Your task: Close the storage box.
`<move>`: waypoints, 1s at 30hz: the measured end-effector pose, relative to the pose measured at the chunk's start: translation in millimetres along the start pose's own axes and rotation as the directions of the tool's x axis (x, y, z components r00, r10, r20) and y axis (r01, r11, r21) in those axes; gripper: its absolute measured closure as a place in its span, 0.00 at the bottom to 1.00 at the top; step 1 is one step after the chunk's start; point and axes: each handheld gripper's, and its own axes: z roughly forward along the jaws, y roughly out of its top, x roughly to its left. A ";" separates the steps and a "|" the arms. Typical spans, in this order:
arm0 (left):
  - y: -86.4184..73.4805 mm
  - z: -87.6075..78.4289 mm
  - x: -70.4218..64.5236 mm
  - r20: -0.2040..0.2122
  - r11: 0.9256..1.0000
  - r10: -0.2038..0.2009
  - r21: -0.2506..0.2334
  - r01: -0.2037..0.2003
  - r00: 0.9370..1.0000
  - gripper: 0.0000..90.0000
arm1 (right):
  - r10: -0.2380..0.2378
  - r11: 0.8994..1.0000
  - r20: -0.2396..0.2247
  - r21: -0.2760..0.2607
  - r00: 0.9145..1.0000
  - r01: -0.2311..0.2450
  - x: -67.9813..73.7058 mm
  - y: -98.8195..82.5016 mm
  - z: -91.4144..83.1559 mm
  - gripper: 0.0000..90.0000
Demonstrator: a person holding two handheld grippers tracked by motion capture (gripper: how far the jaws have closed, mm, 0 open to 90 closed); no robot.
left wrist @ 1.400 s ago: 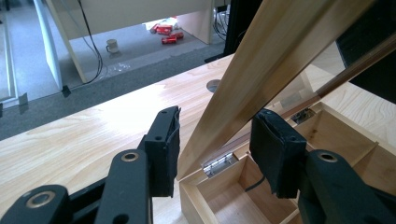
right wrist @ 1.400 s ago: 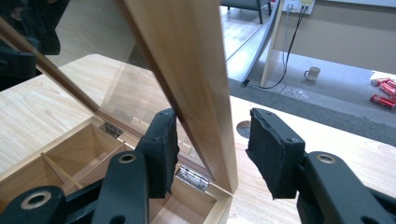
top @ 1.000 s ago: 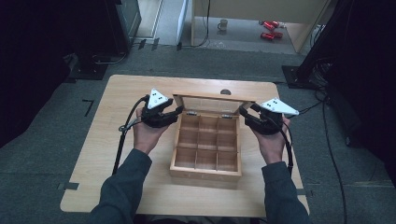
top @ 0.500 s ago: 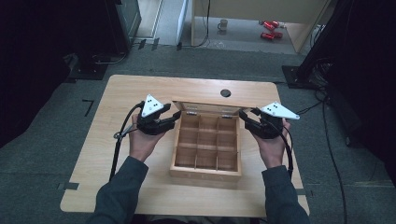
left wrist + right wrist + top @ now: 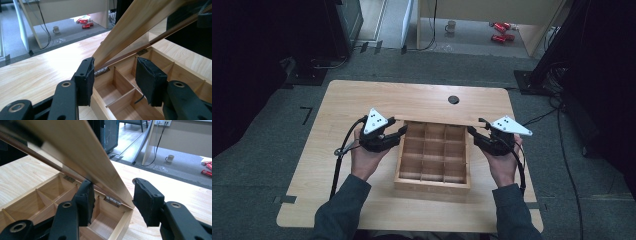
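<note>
Black-padded jaws of the left gripper (image 5: 113,67) stand wide apart and clamp nothing. One pad rests against the end edge of the tilted lid (image 5: 437,120), and the other hangs over the compartments. The right gripper (image 5: 112,190) mirrors it, with jaws parted and the lid's corner coming down between them above a brass hinge (image 5: 112,201) – no pinch. In the high view the wooden divided box (image 5: 432,182) sits at centre frame on the pale counter (image 5: 362,95), with a gripper on each side. A mug (image 5: 451,25) stands on the floor at upper centre.
</note>
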 end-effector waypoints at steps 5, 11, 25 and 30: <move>-3.8 -1.2 -4.7 0.010 1.000 0.000 0.004 0.000 1.000 0.56 | -0.008 1.000 -0.005 0.011 1.000 0.009 4.3 -7.4 -3.4 0.56; -6.6 -2.5 -7.5 0.019 1.000 -0.007 0.000 0.007 1.000 0.57 | -0.040 0.999 0.009 0.023 0.999 0.040 10.4 -14.9 -6.8 0.55; -16.7 -5.6 -14.2 0.021 0.999 0.022 0.033 -0.022 1.000 0.55 | -0.018 1.000 0.031 0.025 0.999 0.017 20.7 -35.1 -15.9 0.50; -21.1 -6.2 -16.2 0.019 0.999 0.020 0.037 -0.021 1.000 0.54 | -0.045 0.999 0.036 0.017 0.998 0.045 29.3 -41.8 -27.5 0.50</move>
